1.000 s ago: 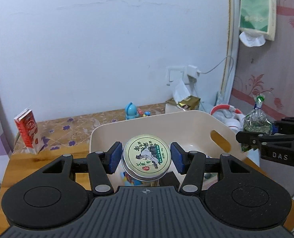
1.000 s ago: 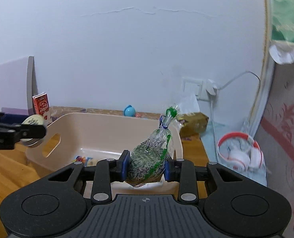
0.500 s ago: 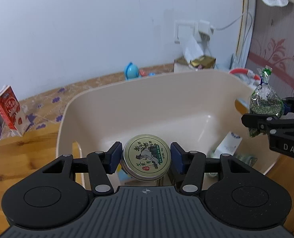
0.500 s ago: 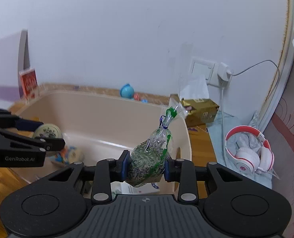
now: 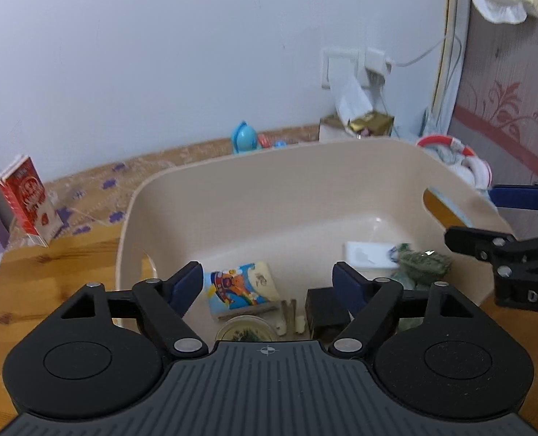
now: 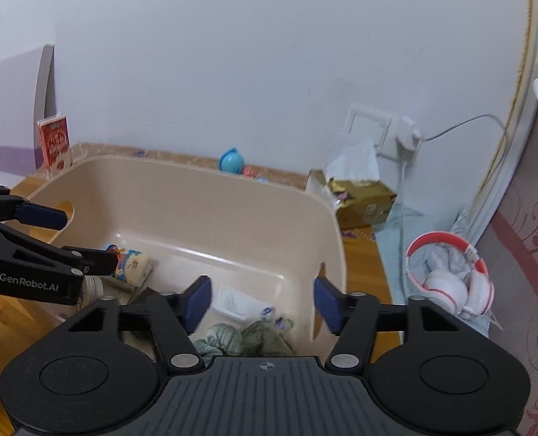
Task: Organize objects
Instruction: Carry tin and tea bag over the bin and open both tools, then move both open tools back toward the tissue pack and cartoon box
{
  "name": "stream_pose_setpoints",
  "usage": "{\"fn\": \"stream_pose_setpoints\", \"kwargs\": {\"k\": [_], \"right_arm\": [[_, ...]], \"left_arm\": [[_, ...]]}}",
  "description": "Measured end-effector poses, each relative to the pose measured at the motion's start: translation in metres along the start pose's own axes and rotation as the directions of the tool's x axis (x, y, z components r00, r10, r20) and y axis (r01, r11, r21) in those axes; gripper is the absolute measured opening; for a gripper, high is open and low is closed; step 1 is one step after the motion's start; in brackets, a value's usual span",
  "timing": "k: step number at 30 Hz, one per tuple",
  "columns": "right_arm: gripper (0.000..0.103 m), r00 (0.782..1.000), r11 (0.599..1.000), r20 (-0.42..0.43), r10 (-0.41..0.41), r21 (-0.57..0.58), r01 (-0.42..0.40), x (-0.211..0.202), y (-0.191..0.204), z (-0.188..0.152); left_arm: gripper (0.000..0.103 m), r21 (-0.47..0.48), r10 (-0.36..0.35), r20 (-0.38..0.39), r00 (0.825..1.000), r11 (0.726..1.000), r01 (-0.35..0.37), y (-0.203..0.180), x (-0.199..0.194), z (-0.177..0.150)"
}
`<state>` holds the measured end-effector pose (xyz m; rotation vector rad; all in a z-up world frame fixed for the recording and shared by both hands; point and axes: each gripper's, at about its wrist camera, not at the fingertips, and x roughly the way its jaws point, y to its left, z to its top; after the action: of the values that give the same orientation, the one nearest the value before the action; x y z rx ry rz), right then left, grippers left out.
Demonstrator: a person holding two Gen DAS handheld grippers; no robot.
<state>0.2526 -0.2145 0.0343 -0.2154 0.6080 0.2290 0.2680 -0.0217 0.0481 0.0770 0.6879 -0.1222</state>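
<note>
A beige plastic bin (image 5: 254, 189) stands on the wooden table; it also shows in the right wrist view (image 6: 211, 210). My left gripper (image 5: 269, 285) is open and empty above the bin's near side. The round tin (image 5: 245, 330) lies in the bin just below it, beside a cartoon-printed pack (image 5: 238, 289) and a black box (image 5: 325, 312). My right gripper (image 6: 261, 301) is open and empty over the bin's right end. The bag of dried herbs (image 6: 265, 338) lies in the bin under it, also seen in the left wrist view (image 5: 420, 263), next to a white packet (image 6: 238, 303).
A red carton (image 5: 27, 201) stands at the table's back left. A blue toy (image 5: 245, 140) and a gold box (image 6: 363, 201) sit behind the bin by the wall socket. Red-and-white headphones (image 6: 450, 276) lie to the right of the bin.
Both grippers opened over the bin. The tin dropped from the left gripper and the herb bag from the right gripper; both now lie inside the bin.
</note>
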Motion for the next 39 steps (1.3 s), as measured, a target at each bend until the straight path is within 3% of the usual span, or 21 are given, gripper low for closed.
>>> {"fn": "stream_pose_setpoints", "kwargs": {"k": [5, 7, 15, 20, 28, 39], "right_arm": [[0.085, 0.999, 1.0, 0.042, -0.016, 0.017, 0.016, -0.027, -0.005, -0.003], [0.096, 0.998, 0.999, 0.055, -0.024, 0.023, 0.022, -0.038, -0.008, -0.005], [0.102, 0.997, 0.999, 0.059, -0.049, 0.003, 0.048, -0.07, -0.008, -0.023], [0.103, 0.998, 0.998, 0.017, -0.066, 0.019, 0.066, -0.071, -0.013, -0.042], [0.103, 0.993, 0.996, -0.095, -0.07, 0.048, 0.074, -0.043, -0.025, -0.075], [0.103, 0.981, 0.989, -0.168, -0.093, 0.102, 0.111, 0.007, -0.051, -0.089]], "left_arm": [[0.081, 0.004, 0.003, 0.04, 0.999, 1.0, -0.003, -0.002, -0.025, -0.001], [0.082, 0.0, -0.001, 0.053, 0.999, 1.0, 0.001, -0.003, -0.035, -0.003], [0.088, 0.018, -0.026, 0.092, 0.995, 1.0, 0.025, -0.006, -0.079, -0.023], [0.088, 0.011, -0.035, 0.068, 0.997, 0.999, 0.034, -0.007, -0.091, -0.041], [0.088, -0.017, -0.041, -0.028, 0.999, 0.999, 0.041, -0.009, -0.071, -0.072], [0.088, -0.061, -0.034, -0.138, 0.99, 0.998, 0.025, -0.008, -0.029, -0.096]]}}
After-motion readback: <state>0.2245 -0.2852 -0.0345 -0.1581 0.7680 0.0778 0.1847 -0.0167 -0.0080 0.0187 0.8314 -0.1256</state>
